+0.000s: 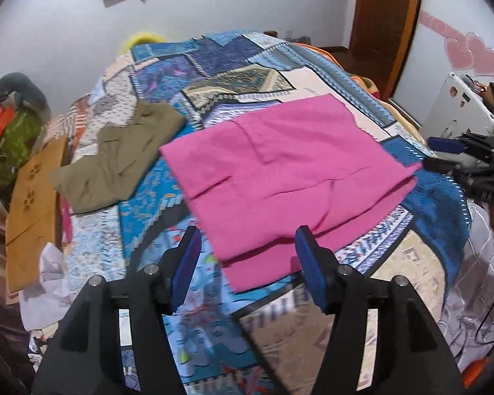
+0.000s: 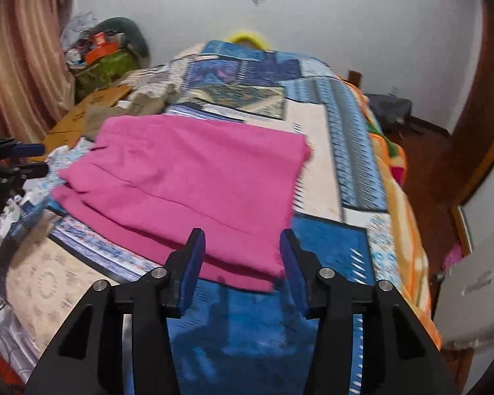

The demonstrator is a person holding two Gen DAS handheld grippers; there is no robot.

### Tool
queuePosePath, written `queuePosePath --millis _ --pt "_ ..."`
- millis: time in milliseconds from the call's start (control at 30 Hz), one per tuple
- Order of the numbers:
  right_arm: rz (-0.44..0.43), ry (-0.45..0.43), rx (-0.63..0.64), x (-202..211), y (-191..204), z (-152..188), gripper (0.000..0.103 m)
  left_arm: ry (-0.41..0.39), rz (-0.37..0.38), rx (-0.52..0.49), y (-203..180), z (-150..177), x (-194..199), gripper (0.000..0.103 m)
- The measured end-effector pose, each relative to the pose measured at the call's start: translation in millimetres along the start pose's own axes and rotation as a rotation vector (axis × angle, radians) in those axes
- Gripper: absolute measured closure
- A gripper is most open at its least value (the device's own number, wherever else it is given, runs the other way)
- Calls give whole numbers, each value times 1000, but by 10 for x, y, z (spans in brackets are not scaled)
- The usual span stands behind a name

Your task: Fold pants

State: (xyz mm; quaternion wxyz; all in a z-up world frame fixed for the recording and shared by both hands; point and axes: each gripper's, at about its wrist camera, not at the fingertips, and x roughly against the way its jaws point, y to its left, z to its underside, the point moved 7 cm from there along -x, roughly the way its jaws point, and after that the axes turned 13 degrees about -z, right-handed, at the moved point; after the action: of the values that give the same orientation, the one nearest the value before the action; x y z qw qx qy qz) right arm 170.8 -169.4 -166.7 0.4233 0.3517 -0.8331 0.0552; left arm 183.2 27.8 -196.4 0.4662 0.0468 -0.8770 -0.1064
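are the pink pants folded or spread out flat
Folded: the pink pants lie as a compact rectangle on the bed, a lower layer's edge showing along the near side.

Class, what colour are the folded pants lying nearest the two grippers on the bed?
Bright pink pants, plain, without a pattern; the left wrist view shows them best.

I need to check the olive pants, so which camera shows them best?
The left wrist view: the olive pants lie crumpled in full sight beside the pink pants. In the right wrist view only a blurred strip of them shows behind the pink cloth.
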Motion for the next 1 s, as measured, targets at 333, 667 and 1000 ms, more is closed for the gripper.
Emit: queuePosePath --millis 333,667,1000 --pt "-51 108 161 -603 469 114 59 67 2 -89 -381 101 -290 43" --pt "-94 86 126 -750 478 1 93 61 -11 -123 -510 47 -411 41" --pt "-137 -48 79 -444 566 -240 97 -44 -41 -115 -482 -151 -262 77"
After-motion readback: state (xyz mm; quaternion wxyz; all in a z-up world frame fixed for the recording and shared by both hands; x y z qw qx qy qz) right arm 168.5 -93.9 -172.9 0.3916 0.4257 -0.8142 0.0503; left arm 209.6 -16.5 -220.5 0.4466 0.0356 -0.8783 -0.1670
